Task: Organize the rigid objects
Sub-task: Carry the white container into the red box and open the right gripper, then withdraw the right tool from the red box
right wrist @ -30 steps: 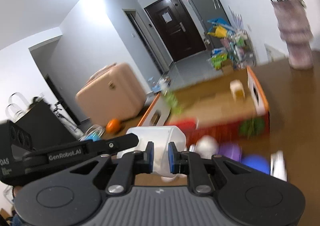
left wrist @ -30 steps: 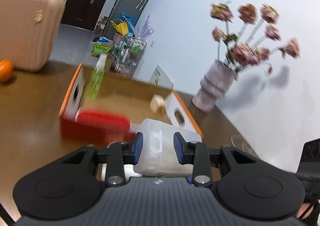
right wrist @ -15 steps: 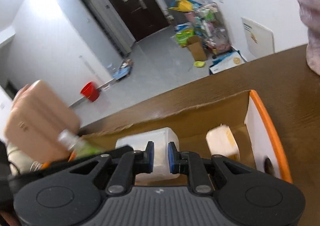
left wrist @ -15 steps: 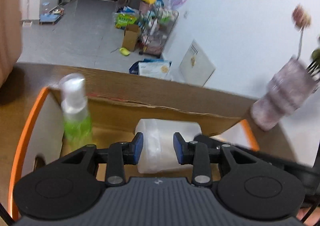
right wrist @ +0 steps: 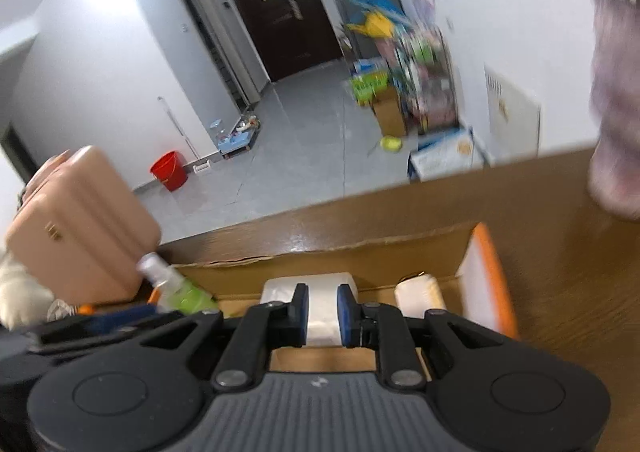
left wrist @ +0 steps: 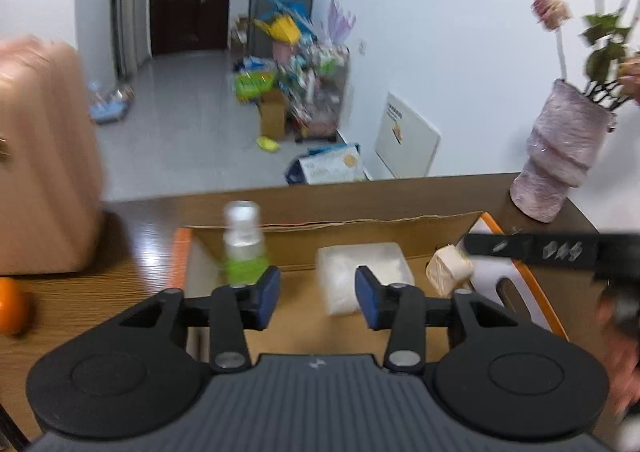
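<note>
Left tool (left wrist: 316,302) over cardboard box (left wrist: 360,226), wood table (left wrist: 132,244), grey floor (left wrist: 180,124)

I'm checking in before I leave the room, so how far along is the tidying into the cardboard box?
Done: a green spray bottle and a small cream jar stand in the orange-edged cardboard box. In hand: the white translucent plastic container is down in the box; the left gripper has just opened off it, while the right gripper is shut on it. Left: an orange fruit on the table.
</note>
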`<action>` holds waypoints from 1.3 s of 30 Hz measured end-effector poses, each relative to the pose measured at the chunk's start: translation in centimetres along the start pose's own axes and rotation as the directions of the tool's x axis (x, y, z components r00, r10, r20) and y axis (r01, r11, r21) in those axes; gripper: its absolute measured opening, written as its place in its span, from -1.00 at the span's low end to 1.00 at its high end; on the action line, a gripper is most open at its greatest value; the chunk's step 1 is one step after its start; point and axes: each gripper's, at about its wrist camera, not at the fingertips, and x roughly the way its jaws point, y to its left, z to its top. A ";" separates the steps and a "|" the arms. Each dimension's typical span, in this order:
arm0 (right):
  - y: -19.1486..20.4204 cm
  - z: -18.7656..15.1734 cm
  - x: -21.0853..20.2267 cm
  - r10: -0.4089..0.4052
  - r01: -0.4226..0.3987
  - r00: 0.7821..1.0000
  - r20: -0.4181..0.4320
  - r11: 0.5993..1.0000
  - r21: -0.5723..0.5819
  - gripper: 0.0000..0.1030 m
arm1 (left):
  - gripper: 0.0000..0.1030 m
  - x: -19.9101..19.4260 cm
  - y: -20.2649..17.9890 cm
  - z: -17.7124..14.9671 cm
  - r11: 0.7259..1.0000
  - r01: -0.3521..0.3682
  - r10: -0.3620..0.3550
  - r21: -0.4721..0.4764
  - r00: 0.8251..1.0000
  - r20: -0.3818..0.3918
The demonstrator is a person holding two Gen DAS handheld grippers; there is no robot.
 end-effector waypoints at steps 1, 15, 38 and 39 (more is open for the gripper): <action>0.7 0.0 -1.7 -0.012 0.012 1.000 0.013 0.999 -0.037 -0.68 | -0.09 -2.1 0.1 -0.4 1.000 -0.007 0.006 0.024 1.000 0.013; 5.8 -9.8 -27.1 0.012 0.045 0.978 0.209 0.964 -0.263 0.11 | 0.69 -28.6 0.9 -12.4 0.983 -0.167 0.143 0.075 0.955 0.261; 6.6 -39.8 -39.0 0.042 0.128 0.889 0.457 0.934 -0.334 0.71 | 1.00 -39.3 -2.8 -37.8 0.990 -0.137 0.118 0.015 0.897 0.426; 6.4 -41.0 -38.8 0.031 0.133 0.890 0.455 0.937 -0.323 0.73 | 1.00 -39.2 -2.7 -38.2 0.991 -0.132 0.116 0.007 0.898 0.424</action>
